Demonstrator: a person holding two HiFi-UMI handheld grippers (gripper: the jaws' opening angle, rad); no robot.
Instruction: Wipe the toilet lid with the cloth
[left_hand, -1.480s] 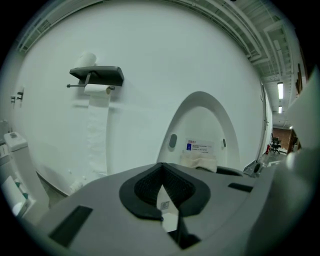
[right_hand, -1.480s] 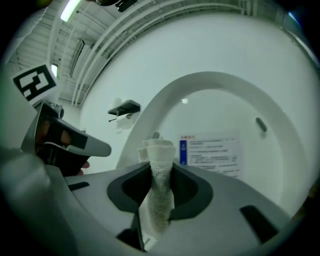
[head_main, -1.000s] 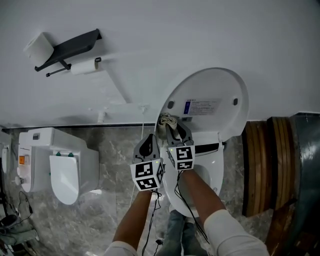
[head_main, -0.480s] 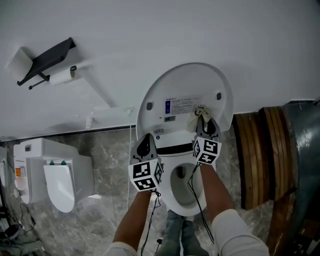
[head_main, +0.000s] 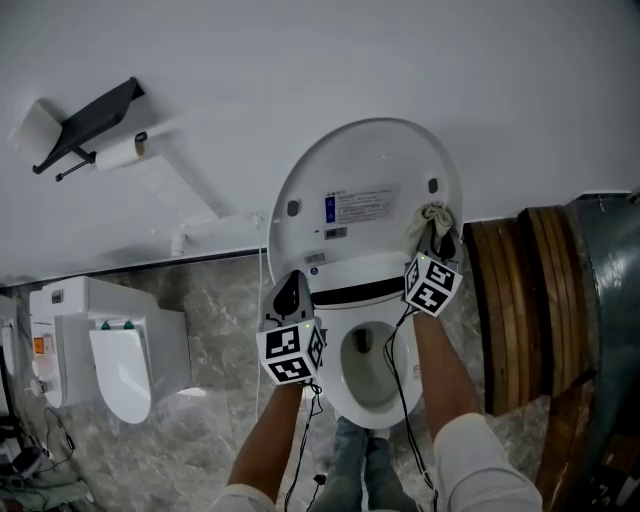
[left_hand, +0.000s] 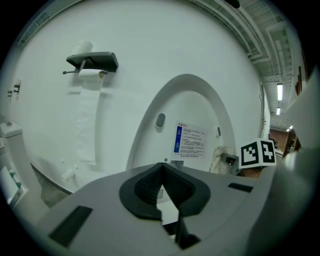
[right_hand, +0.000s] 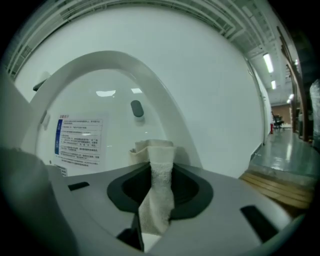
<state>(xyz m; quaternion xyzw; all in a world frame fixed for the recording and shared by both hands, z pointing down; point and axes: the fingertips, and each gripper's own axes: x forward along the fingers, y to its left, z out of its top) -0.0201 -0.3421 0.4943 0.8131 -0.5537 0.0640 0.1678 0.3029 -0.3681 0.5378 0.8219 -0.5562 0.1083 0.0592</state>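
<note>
The right gripper (head_main: 436, 240) is clamped on the cloth (head_main: 431, 214). The cloth's bunched end lies against the raised toilet lid (head_main: 360, 165) at its right edge, just below the small bumper (head_main: 432, 185). The left gripper (head_main: 291, 292), its jaws closed on nothing, sits near the lid's lower left edge.

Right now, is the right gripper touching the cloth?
Touching. The right gripper view shows the cloth pinched in the right gripper, jaws shut on it.
</note>
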